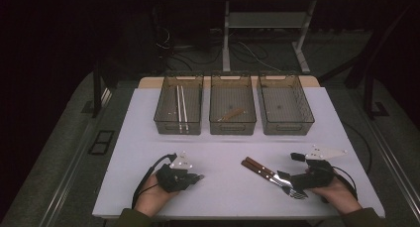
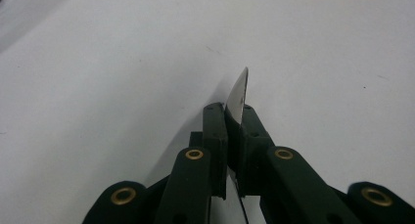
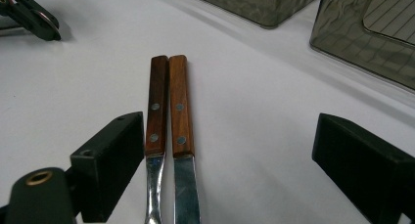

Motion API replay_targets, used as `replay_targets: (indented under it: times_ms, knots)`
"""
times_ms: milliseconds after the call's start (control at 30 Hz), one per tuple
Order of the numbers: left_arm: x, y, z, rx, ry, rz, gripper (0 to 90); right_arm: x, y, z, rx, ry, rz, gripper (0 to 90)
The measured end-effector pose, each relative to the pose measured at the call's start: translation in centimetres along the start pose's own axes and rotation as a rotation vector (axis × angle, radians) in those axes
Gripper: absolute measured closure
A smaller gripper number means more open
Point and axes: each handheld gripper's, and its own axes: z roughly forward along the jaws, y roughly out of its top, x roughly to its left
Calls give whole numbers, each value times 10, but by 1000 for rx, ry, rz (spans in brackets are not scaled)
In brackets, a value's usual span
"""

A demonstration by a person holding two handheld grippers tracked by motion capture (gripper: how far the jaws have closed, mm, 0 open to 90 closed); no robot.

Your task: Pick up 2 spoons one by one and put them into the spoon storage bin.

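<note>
A white table [image 1: 233,187] carries 3 smoky translucent bins [image 1: 232,108] in a row along its far edge. Nearer the front right, 2 wooden-handled utensils [image 1: 257,167] lie side by side, touching, directly on the tabletop.

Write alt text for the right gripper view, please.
Two wooden-handled utensils lie side by side on a white table between the open right gripper. Two bins stand behind.
</note>
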Motion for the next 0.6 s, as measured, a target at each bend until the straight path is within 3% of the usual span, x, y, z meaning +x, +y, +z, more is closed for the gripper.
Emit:
replay_targets:
  times_ms: [600]
  knots:
    - [11,4,-14,-102,3,-51,846,0,0,1,3,2,-1,120]
